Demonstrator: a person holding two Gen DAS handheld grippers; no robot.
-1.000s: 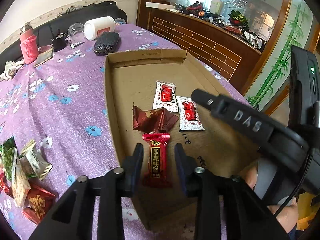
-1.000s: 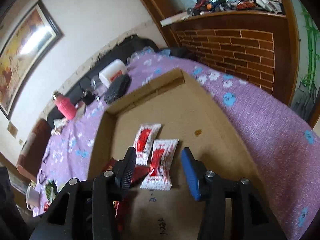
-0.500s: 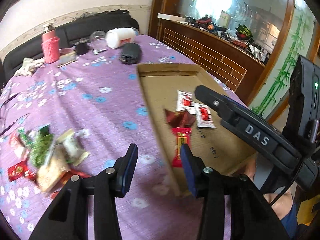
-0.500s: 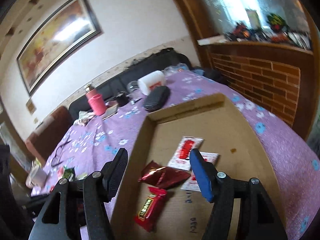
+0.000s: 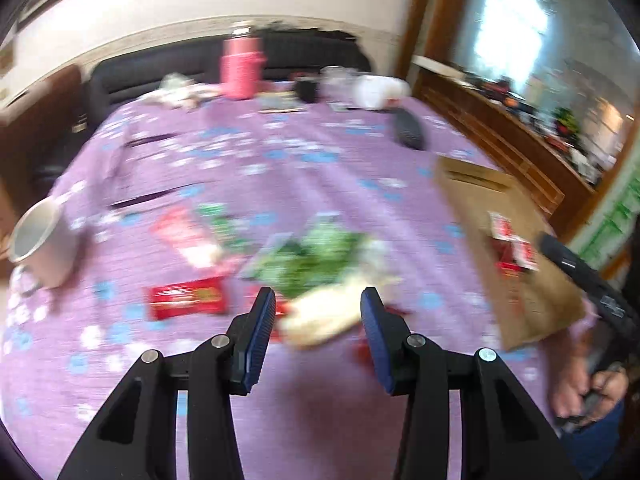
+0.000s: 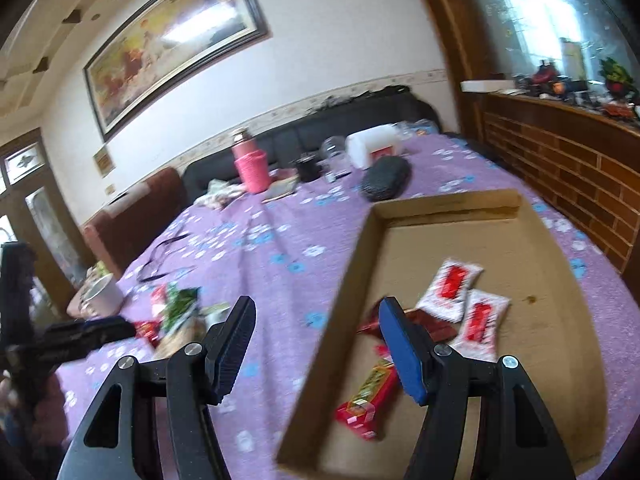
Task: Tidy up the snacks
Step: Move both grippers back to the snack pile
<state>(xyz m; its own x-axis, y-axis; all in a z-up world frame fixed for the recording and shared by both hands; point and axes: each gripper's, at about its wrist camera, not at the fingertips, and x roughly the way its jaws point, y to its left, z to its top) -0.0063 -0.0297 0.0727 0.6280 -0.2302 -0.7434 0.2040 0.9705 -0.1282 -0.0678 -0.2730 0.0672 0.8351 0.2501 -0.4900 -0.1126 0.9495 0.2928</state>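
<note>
My left gripper (image 5: pixel 318 318) is open and empty above a loose pile of snack packets (image 5: pixel 316 264) on the purple tablecloth; a pale packet (image 5: pixel 324 318) lies between its fingers and a red packet (image 5: pixel 186 300) to the left. The view is blurred. My right gripper (image 6: pixel 316 344) is open and empty over the left wall of a shallow cardboard box (image 6: pixel 552 248). The box holds two white-and-red sachets (image 6: pixel 452 284), a dark red wrapper (image 6: pixel 434 326) and a long red bar (image 6: pixel 368 398). The box also shows at the right of the left wrist view (image 5: pixel 532 300).
A white mug (image 5: pixel 40 240) stands at the table's left edge. At the far side stand a pink flask (image 6: pixel 250 164), a black case (image 6: pixel 386 178) and a white jar (image 6: pixel 372 150). The left gripper shows at the left of the right wrist view (image 6: pixel 80 336).
My left gripper has swung left, from over the box to over the snack pile on the cloth. My right gripper has pulled back and left, from inside the box to over its left wall.
</note>
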